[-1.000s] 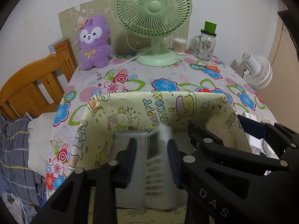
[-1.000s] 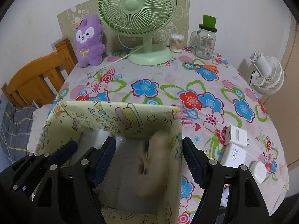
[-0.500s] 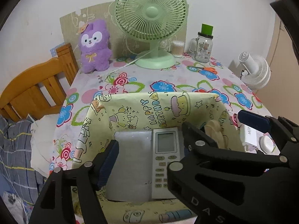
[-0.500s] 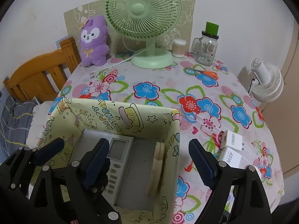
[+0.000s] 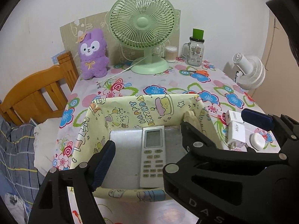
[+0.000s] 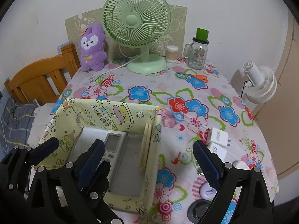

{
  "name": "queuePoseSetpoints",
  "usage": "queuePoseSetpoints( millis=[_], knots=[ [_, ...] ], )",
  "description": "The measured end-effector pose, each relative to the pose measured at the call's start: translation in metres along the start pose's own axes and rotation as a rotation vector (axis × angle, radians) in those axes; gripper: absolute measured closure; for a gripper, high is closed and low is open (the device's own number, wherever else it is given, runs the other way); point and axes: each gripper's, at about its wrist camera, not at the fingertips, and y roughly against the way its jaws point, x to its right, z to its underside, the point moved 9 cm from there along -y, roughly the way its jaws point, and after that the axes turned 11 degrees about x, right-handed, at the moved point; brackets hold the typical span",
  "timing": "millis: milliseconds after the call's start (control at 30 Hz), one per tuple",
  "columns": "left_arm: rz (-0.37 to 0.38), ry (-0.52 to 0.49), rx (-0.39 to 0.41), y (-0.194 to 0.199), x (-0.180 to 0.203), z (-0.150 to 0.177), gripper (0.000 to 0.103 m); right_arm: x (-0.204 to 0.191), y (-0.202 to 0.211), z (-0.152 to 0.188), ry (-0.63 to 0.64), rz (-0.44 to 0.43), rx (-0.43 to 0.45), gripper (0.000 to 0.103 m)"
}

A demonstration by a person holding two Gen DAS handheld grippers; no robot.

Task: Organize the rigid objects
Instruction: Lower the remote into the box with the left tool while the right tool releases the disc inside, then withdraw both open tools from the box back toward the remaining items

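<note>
The desk (image 6: 220,93), covered by a flowered cloth, carries everything, and a green desk fan (image 5: 142,24) stands at its far edge with a purple plush toy (image 5: 93,56), a cotton-swab tub and a glass mug jar (image 5: 195,52) set back against the wall, apparently parked out of the working area. Near the front sits the yellow cartoon-print storage box (image 5: 130,108), open at the top; it looks like the collecting place for the loose hard items.

Inside it the white air-conditioner remote (image 5: 153,151) lies flat on the grey floor, buttons up, while a thin wooden disc (image 6: 145,145) stands on edge against the right wall, a posture that leaves floor room for more.

The left hand-held gripper (image 5: 147,149) hovers over the box with its jaws opening; the remote lies below the gap, untouched by the pads. The right hand-held gripper (image 6: 147,158) is also opening, its jaws straddling the box's right wall and gripping nothing.

Outside the box, to its right on the cloth, remain two white chargers (image 6: 218,138), a small round white device (image 5: 258,140) and, farther back, orange-handled scissors (image 6: 198,77); these are probably the next candidates for sorting.
</note>
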Motion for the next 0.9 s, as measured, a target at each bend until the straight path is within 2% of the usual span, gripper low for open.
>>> queuePoseSetpoints(
  millis=[233,900],
  knots=[
    [-0.005,-0.008,0.012,0.009,0.009,0.0,0.019,0.015,0.016,-0.001,0.021,0.054,0.03,0.006],
    [0.011,-0.047,0.041,0.034,0.045,-0.002,0.017,0.047,0.049,0.003,0.005,0.064,0.078,0.006]
  ],
)
